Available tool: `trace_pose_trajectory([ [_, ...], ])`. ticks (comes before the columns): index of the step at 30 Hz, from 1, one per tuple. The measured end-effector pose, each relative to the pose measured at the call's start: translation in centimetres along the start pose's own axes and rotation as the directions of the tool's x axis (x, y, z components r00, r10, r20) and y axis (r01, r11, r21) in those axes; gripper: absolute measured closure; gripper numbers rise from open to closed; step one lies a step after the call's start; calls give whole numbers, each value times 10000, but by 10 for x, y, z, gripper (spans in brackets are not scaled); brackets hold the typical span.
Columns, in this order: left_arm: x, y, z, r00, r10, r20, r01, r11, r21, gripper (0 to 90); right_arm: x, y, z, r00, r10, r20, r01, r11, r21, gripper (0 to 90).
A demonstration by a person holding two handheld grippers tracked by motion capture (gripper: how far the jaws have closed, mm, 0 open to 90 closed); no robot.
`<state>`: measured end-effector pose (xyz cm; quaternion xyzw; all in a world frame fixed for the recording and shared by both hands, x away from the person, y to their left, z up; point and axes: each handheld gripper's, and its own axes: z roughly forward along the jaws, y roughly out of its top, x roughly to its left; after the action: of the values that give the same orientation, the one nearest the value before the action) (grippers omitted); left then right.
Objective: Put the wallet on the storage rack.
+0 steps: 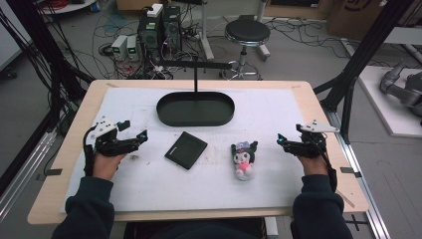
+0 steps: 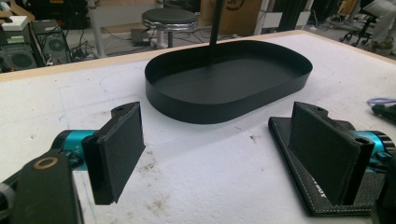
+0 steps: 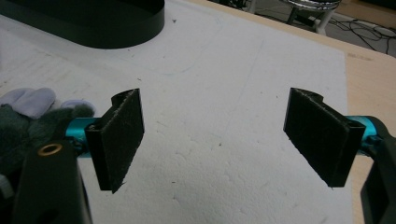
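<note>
Both tongs, left (image 1: 134, 130) and right (image 1: 287, 134), gape empty over bare mat (image 1: 278, 112) flanking wallet (image 1: 185, 149) and plush (image 1: 244, 158).

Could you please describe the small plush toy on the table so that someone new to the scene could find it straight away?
Start at the black oval tray at the back of the white mat. Nearer the person and to the right lies the plush toy, beside a flat black wallet. It alone is soft and figure-shaped, with a dark hood, pale face and pink body.
</note>
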<state>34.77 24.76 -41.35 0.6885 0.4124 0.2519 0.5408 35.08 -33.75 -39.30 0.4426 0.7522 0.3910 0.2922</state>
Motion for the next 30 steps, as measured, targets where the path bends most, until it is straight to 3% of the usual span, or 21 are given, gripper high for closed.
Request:
trace_pose_trajectory([
  [10,-4,0,4,9994,-219,280,218,9997,55,223,-2,-1,1,10000,12,-13,-12,10000,59,205],
  [17,-10,-2,8,9961,-130,878,103,9995,315,278,0,-1,-1,10000,-77,31,77,10000,45,205],
  [20,-13,-3,12,9922,-198,1228,122,9980,625,278,1,-1,-1,9998,-165,62,164,9998,84,205],
  [25,-25,-5,21,9890,-64,1475,-78,9954,951,278,6,1,-1,9995,-303,-8,303,9995,85,206],
  [30,-34,-9,35,9868,-68,1620,-193,9871,1590,279,6,1,3,9995,-326,-14,326,9994,144,206],
])
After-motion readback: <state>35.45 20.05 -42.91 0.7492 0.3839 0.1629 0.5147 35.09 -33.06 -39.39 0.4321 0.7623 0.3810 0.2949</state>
